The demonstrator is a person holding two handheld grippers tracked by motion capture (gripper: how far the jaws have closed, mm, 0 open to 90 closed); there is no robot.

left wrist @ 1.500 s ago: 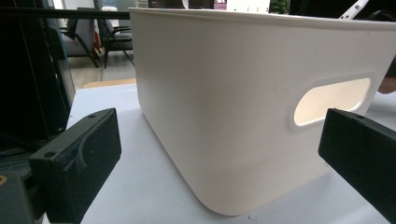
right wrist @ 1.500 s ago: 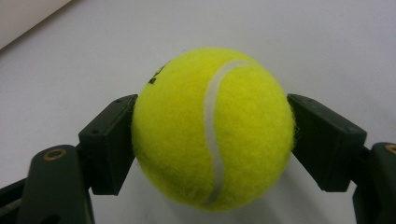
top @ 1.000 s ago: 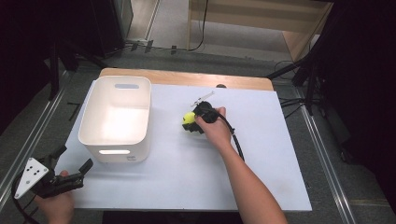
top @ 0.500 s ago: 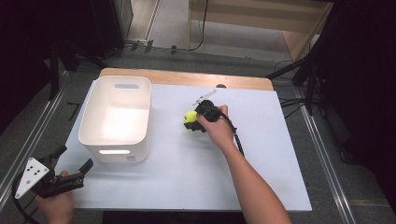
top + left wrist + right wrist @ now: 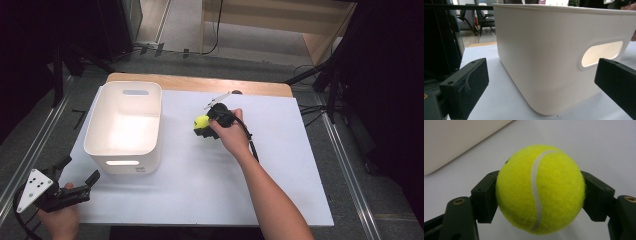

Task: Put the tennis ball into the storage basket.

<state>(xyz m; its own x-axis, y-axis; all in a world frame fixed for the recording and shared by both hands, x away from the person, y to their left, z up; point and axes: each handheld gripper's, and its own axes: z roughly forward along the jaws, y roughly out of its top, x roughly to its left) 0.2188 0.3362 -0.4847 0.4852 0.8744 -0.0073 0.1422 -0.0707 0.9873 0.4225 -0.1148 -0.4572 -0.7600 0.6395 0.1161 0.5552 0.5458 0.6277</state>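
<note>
Overhead: white table (image 5: pixel 210 185) (grey floor around); right tool (image 5: pixel 206 129) clamps tennis ball (image 5: pixel 202 121); left tool (image 5: pixel 79 170) agape, empty.

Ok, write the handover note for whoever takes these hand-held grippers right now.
Right hand-held gripper: shut on the ball, jaws pressing both its sides, mid-table to the right of the bin.
Left hand-held gripper: open, holding nothing, at the table's near left corner, facing the bin's handle slot.
Done: ball gripped.
Left: probably carry the ball to the bin and release it inside. The bin's inside looks bare in the high view.
</note>
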